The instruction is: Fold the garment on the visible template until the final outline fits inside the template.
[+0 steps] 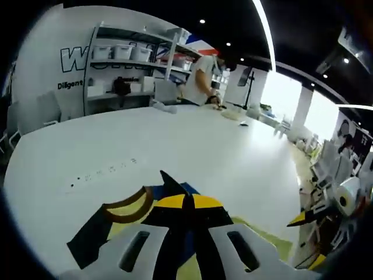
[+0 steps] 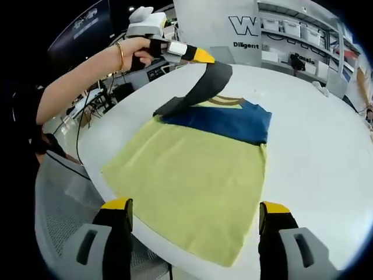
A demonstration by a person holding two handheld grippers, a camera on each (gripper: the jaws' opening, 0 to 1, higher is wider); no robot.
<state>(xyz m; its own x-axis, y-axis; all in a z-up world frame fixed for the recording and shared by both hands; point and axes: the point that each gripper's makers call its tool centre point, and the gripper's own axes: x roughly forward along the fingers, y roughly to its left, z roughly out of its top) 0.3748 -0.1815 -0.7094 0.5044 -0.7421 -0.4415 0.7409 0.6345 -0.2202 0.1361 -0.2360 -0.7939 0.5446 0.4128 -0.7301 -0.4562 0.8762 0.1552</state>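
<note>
On white table (image 2: 326, 146) we lift garment (image 2: 198, 175) sleeve (image 2: 204, 87) clamped in left gripper (image 2: 201, 56), right gripper (image 2: 195, 219) wide open, empty; next fold sleeve inward

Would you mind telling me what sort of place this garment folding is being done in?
Probably a lab or workshop rather than a home. A large white table holds the garment, metal shelving with storage bins stands against a lettered wall, and a person works at the table's far end.
</note>
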